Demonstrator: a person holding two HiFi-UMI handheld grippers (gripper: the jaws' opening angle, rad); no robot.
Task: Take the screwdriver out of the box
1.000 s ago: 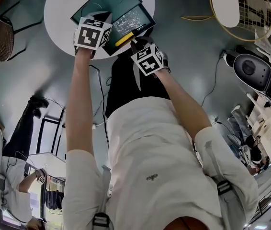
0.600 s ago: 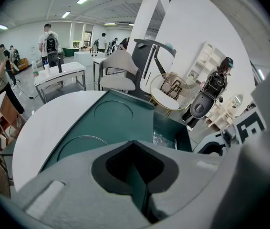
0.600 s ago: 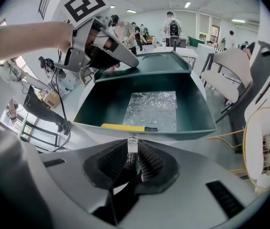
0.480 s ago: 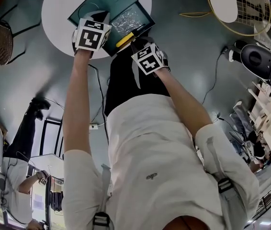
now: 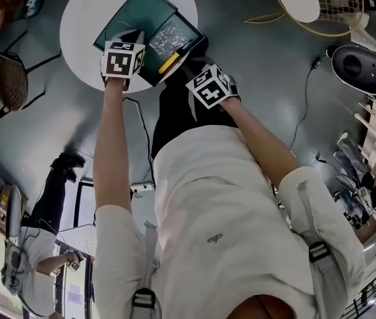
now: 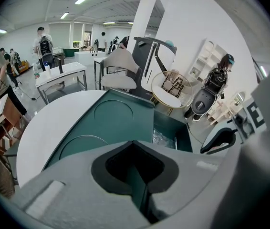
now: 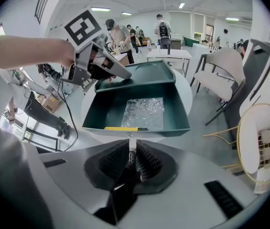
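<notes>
A dark green box stands open on a round white table, its lid laid back. The yellow-handled screwdriver lies along the front wall inside, beside a clear plastic bag. My left gripper is shut on the lid's edge, and green shows between its pads. From the right gripper view it bites the lid. My right gripper hovers just outside the front wall, above the screwdriver. Its jaws are closed to a thin slit, apart from the screwdriver.
The table's edge runs close under the box's front wall. A rattan chair stands left, a wire-frame round stool top right, a black machine further right. A cable trails over the floor. Other people stand behind.
My right gripper has risen a little at the box's front edge. The left gripper keeps its hold on the lid, and the screwdriver lies where it was.
</notes>
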